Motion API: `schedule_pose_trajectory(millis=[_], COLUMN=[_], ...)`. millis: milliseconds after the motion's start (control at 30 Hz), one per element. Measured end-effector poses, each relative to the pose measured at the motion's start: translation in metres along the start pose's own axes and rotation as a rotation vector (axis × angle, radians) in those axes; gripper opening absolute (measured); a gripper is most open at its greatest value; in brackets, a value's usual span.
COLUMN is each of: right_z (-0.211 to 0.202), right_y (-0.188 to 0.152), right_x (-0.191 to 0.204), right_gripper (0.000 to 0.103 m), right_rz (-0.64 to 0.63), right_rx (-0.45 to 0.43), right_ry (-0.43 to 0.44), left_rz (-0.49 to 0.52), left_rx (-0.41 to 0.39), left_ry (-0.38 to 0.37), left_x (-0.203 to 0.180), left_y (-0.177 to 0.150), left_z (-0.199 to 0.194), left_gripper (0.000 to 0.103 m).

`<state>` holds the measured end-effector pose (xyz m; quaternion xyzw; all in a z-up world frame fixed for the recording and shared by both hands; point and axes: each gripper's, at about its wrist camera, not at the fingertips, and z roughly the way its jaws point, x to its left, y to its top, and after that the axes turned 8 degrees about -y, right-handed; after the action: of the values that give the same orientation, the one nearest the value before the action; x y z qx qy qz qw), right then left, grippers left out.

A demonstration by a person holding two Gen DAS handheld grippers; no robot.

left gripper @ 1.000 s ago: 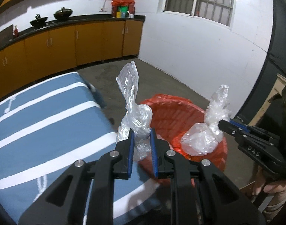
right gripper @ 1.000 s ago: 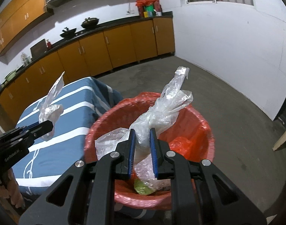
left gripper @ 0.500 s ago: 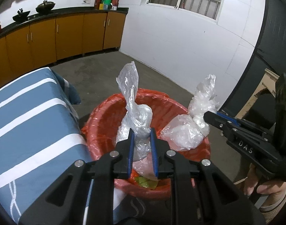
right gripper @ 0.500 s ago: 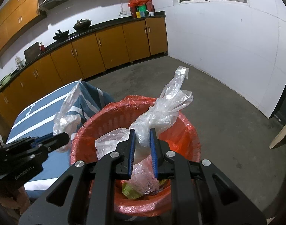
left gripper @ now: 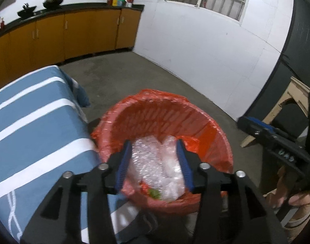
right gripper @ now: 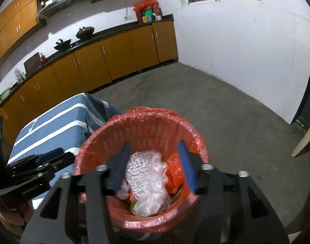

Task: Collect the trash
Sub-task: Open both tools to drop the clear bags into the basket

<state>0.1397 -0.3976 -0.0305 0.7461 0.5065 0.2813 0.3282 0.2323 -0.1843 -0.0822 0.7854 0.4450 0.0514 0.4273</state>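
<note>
Home kitchen: orange cabinets, woks on black counter.

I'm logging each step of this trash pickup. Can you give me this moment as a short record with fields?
bin: red basket lined with a red bag, on the concrete floor beside the striped blue bedding
contents: clear plastic bags and bubble wrap lying inside
left gripper: over the bin, jaws opening, nothing between them
right gripper: over the bin, jaws opening, nothing between them
</note>
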Motion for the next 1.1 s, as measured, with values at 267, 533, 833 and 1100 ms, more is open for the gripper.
schedule_pose_trajectory(millis=[267, 533, 833, 1100], right_z=[-0.061, -0.111, -0.139, -0.153], right_y=[-0.013, -0.034, -0.049, -0.062], right_x=[0.003, 0.022, 0.048, 0.071], right_gripper=[0.099, 0.101, 0.101, 0.101], right_rz=[-0.002, -0.021, -0.013, -0.059], right_rx=[-0.173, -0.271, -0.256, -0.267], right_ry=[-0.132, -0.240, -0.148, -0.125], left_rz=[0.033, 0.029, -0.036, -0.042], left_rx=[-0.151, -0.314, -0.361, -0.391], left_ry=[0.154, 0.353, 0.471, 0.492], left_x=[0.003, 0.003, 0.008, 0.004], left_y=[-0.018, -0.046, -0.077, -0.093], left_z=[-0.075, -0.163, -0.219, -0.247], left_gripper=[0.087, 0.099, 0.099, 0.099])
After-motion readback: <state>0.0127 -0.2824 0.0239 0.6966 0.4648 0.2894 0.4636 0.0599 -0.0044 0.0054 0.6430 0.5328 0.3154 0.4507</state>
